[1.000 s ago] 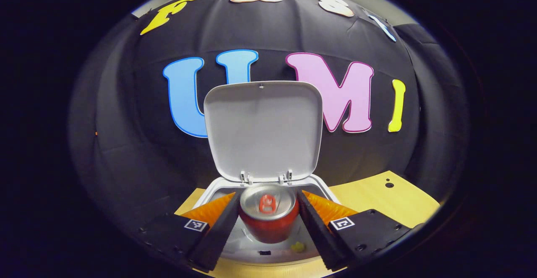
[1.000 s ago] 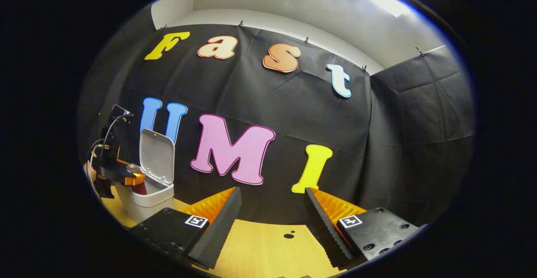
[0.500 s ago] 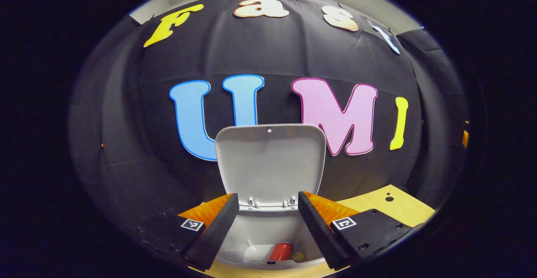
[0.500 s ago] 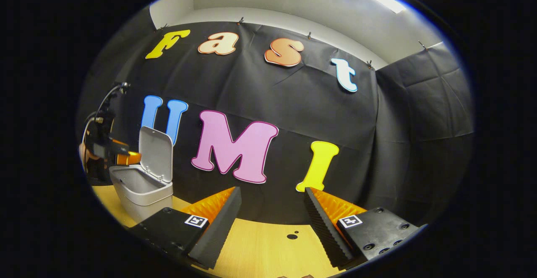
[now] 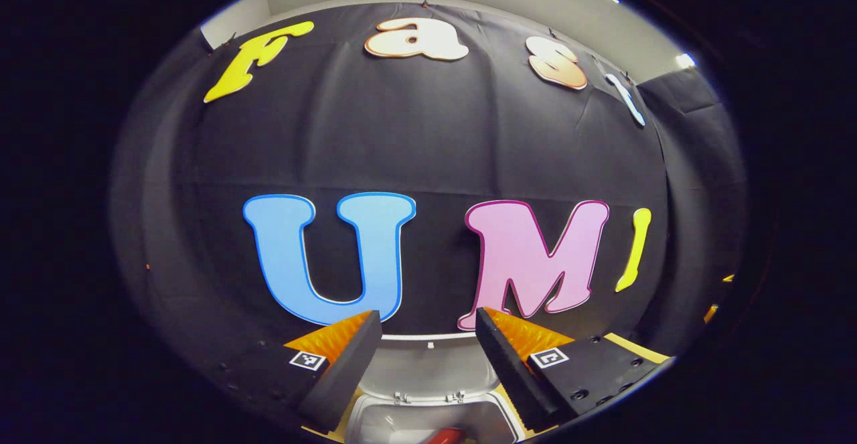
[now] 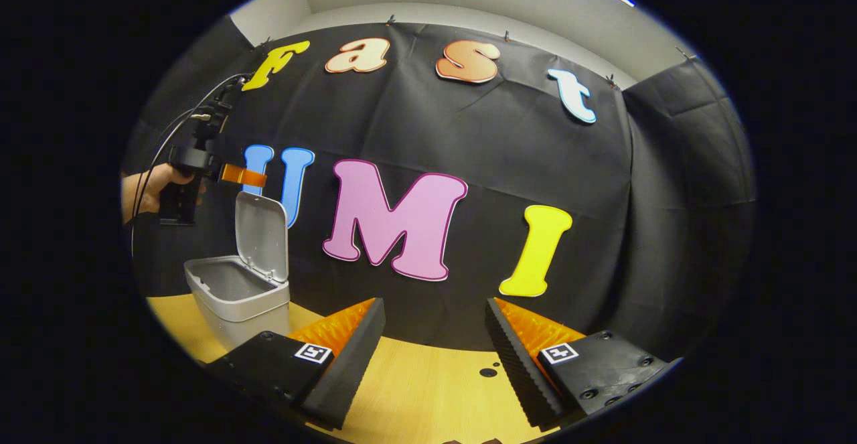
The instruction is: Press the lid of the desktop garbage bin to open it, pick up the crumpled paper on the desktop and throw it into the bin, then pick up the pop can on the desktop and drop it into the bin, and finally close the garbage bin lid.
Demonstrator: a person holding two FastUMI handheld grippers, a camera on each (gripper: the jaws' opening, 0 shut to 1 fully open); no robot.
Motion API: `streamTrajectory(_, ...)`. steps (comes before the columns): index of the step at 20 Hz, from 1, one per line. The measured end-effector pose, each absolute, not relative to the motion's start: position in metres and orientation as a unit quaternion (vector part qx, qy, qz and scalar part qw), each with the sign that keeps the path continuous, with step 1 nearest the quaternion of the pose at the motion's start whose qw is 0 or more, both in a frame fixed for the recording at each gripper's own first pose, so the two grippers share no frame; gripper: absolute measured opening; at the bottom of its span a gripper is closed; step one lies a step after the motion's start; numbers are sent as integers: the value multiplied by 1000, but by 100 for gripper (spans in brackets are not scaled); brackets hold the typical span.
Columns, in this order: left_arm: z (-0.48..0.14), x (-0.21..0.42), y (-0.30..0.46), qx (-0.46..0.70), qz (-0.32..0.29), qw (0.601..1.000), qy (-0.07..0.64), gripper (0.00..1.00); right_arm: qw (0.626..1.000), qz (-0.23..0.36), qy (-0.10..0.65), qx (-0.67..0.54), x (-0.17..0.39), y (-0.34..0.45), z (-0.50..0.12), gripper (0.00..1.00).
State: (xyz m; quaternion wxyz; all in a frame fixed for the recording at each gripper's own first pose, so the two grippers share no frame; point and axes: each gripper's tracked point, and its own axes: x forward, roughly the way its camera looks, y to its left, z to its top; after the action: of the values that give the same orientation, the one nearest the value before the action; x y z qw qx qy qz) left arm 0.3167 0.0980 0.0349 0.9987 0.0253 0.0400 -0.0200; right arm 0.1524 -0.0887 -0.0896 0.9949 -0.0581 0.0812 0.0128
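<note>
Two tongs: both stand with their jaws apart and nothing between the fingers.
Left tongs [image 5: 428, 363]: in the left gripper view they hang above the open bin, looking toward the black cloth wall; in the right gripper view they show farther off [image 6: 244, 176], held level above the top edge of the raised lid.
Hand [image 6: 157, 186]: grips the dark handle of the left tongs, at the far left of the right gripper view; thin black cables rise from that handle.
Right tongs [image 6: 434, 357]: low over the light wooden desk [image 6: 428, 397], well apart from the bin.
Grey plastic desktop garbage bin [image 6: 231, 300]: stands on the desk near the cloth wall, mouth open; its rim also shows low in the left gripper view [image 5: 375, 414].
Grey hinged lid [image 6: 262, 236]: swung up and standing nearly upright at the back of the bin; its top edge and two hinges show between the left fingers [image 5: 428, 363].
Red pop can [image 5: 445, 436]: a sliver of it lies inside the bin, at the very bottom of the left gripper view.
Crumpled paper: cannot tell where it lies.
</note>
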Motion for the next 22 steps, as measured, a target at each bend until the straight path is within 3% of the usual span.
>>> streamTrajectory(8, -7, 368, 113, 27, -33, 992, 123, 94, 990, 45, 125, -49, 175, -95, -138, 97)
streamTrajectory(10, -11, 360, 112, 17, -31, 990, 140, 99, 990, 49, 129, -35, 182, -90, -141, 97)
streamTrajectory(22, -75, 247, 115, 12, -1, 976, 218, 95, 987, 46, 151, -20, 151, -65, -141, 97)
